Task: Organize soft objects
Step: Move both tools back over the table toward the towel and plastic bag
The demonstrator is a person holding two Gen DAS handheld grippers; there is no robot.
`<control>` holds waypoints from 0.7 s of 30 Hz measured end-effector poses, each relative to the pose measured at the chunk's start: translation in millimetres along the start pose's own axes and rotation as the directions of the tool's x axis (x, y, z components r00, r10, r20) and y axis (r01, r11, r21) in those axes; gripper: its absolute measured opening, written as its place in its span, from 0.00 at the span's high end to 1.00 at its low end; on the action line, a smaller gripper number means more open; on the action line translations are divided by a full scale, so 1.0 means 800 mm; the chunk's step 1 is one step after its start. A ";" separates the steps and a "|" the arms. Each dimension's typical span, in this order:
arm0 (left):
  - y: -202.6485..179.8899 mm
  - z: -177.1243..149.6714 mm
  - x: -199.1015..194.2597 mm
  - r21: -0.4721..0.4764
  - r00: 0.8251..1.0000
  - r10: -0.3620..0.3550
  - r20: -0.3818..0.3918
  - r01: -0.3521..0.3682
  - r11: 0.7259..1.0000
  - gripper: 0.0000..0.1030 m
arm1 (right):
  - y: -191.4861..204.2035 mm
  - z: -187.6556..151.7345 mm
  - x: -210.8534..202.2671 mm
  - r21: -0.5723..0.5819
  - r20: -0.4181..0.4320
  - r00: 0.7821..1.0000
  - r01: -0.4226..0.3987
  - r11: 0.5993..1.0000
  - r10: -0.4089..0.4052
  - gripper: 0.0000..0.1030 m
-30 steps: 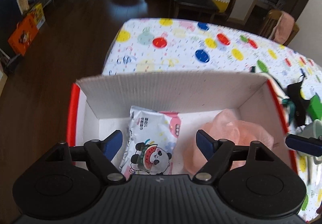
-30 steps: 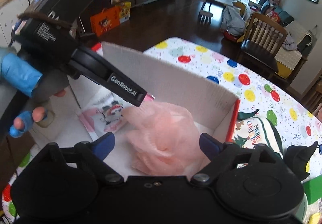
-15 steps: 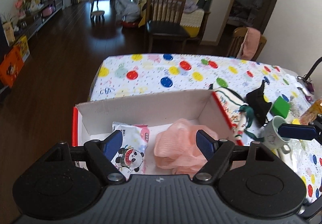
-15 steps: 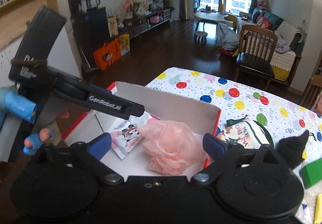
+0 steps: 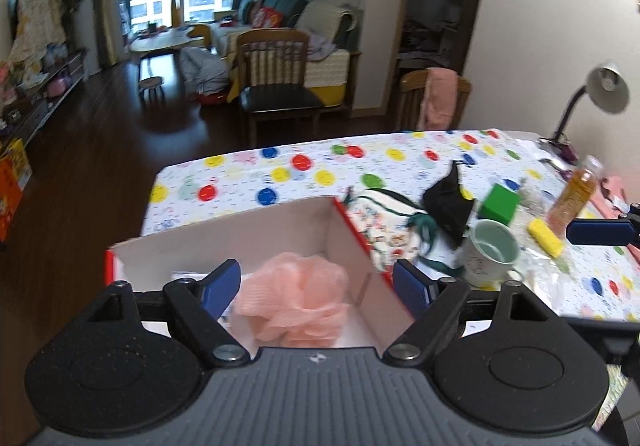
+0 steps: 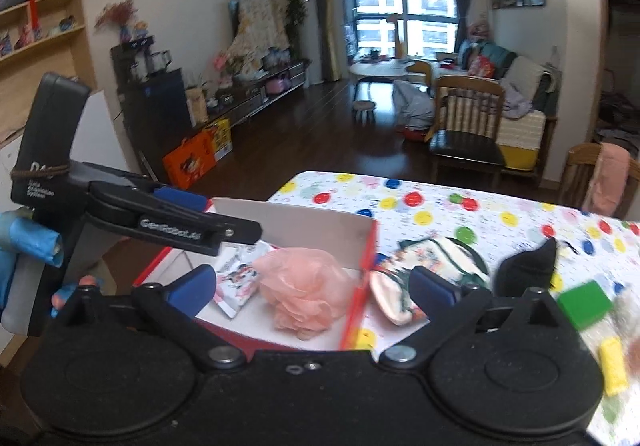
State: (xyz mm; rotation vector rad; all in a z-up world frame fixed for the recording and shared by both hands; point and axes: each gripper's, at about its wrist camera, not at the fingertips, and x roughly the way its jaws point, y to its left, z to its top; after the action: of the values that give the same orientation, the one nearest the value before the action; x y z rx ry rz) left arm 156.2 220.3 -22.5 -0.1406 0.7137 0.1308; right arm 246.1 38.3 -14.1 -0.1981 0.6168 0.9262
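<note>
A pink mesh pouf [image 5: 296,302] [image 6: 304,294] lies loose inside the white cardboard box [image 5: 280,221] [image 6: 312,221] with red outer sides. A panda-print wipes pack [image 6: 236,282] rests beside it. My left gripper [image 5: 316,280] hovers above the box's near edge, its jaws opening, and nothing is pinched between them. My right gripper [image 6: 314,284] hangs over the box's right wall, jaws opening wide and empty. In the right wrist view the left gripper [image 6: 200,224] reaches in from the left, held by a hand in a blue sleeve.
Right of the box on the dotted tablecloth lie a patterned pouch [image 5: 384,213] [image 6: 420,262], a black cloth piece [image 5: 448,201] [image 6: 524,266], a green block [image 5: 500,203], a mug [image 5: 492,252], a yellow block [image 5: 544,238] and a bottle [image 5: 576,193]. Wooden chairs stand beyond the table.
Both grippers have risen and drawn back from inside the box, so more room shows. The pouf and wipes pack stay in the box. Both jaws stand wider.
</note>
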 end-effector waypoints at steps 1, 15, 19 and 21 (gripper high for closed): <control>-0.006 -0.001 -0.001 0.003 1.000 -0.017 0.003 0.017 1.000 0.16 | -0.007 -0.005 -0.006 0.014 0.007 1.000 0.010 1.000 -0.010 0.01; -0.109 -0.015 0.021 0.022 0.983 -0.182 0.034 0.182 0.983 0.02 | -0.109 -0.083 -0.062 0.103 0.005 0.980 0.197 0.975 -0.199 0.00; -0.141 -0.020 0.038 0.013 0.977 -0.212 0.015 0.212 0.977 0.02 | -0.141 -0.107 -0.073 0.132 -0.023 0.974 0.228 0.965 -0.227 0.00; -0.157 -0.024 0.048 0.006 0.972 -0.234 -0.002 0.234 0.972 0.02 | -0.159 -0.120 -0.077 0.149 -0.038 0.971 0.239 0.960 -0.236 0.00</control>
State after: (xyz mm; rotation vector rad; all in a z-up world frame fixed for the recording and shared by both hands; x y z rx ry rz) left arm 193.5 96.6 -51.3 -0.2183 0.6938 -0.0975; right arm 280.5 -119.6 -68.5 -0.1408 0.6636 0.6427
